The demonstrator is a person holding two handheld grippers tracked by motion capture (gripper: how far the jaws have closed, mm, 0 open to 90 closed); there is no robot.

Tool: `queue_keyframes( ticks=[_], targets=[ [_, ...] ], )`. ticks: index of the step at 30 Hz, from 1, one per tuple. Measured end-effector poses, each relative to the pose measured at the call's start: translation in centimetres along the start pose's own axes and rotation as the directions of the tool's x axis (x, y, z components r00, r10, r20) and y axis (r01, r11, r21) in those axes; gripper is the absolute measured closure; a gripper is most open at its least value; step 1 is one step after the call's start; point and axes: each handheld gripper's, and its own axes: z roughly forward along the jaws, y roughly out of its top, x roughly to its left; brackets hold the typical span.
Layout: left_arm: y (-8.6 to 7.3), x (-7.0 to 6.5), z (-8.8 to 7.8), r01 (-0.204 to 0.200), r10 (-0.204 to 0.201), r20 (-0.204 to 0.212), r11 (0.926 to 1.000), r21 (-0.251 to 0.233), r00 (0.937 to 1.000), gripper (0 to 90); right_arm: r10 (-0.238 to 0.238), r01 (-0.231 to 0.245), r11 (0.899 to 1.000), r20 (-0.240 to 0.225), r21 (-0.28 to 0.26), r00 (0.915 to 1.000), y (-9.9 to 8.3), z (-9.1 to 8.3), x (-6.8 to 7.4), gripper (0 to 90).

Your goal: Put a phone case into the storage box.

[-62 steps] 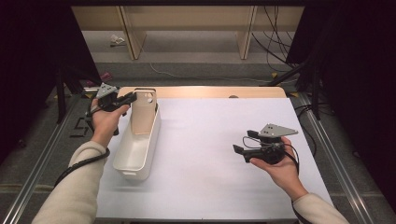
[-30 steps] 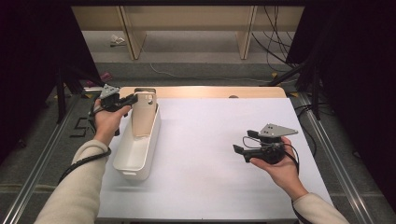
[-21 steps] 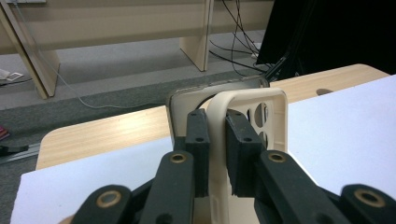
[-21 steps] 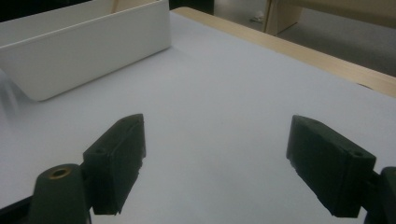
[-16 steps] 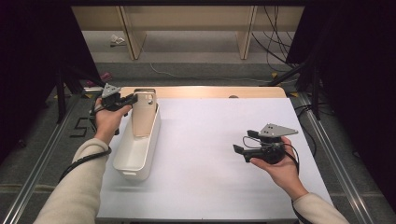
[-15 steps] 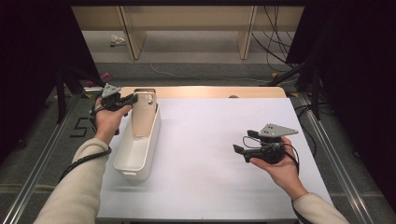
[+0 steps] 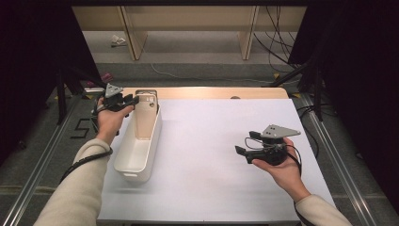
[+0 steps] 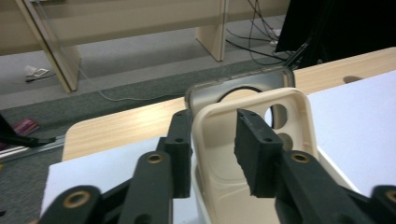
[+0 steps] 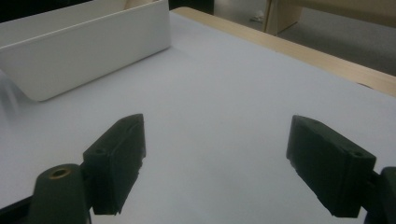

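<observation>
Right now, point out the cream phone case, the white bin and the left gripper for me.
cream phone case (image 8: 261, 100): left gripper view, its top rim above the camera cutout.
white bin (image 7: 141, 169): high view, its near right wall.
left gripper (image 8: 214, 144): left gripper view, midway between its fingertips, which straddle the case's edge.

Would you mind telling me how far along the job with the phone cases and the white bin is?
Done: a beige phone case and a clear case behind it lean in the white bin. In hand: the left gripper straddles the beige case's edge, jaws just opening. Left: withdrawing; the right gripper waits open.
</observation>
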Motion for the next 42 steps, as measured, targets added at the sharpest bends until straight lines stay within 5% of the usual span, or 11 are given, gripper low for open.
queue_keyframes(
  ticks=[16, 26, 42],
  targets=[
    [0.6, -0.3, -0.9, 0.016, -0.015, -0.019, 0.9998, 0.013, 0.9997, 42.9, -0.001, 0.001, 1.000, 0.000, 0.002, 1.0000, 0.0, 0.0, 0.0, 20.1],
    [1.0, -1.2, -1.9, -0.025, 0.026, -0.016, 0.9971, 0.072, 0.9995, 21.3, -0.001, 0.001, 1.000, -0.002, 0.003, 1.0000, 0.0, 0.0, 0.0, 19.7],
    [1.8, -3.3, -4.4, -0.035, 0.034, 0.040, 0.9991, 0.023, 0.9986, 5.7, 0.001, -0.001, 1.000, -0.002, 0.003, 1.0000, 0.0, 0.0, 0.0, 19.1]
  ],
)
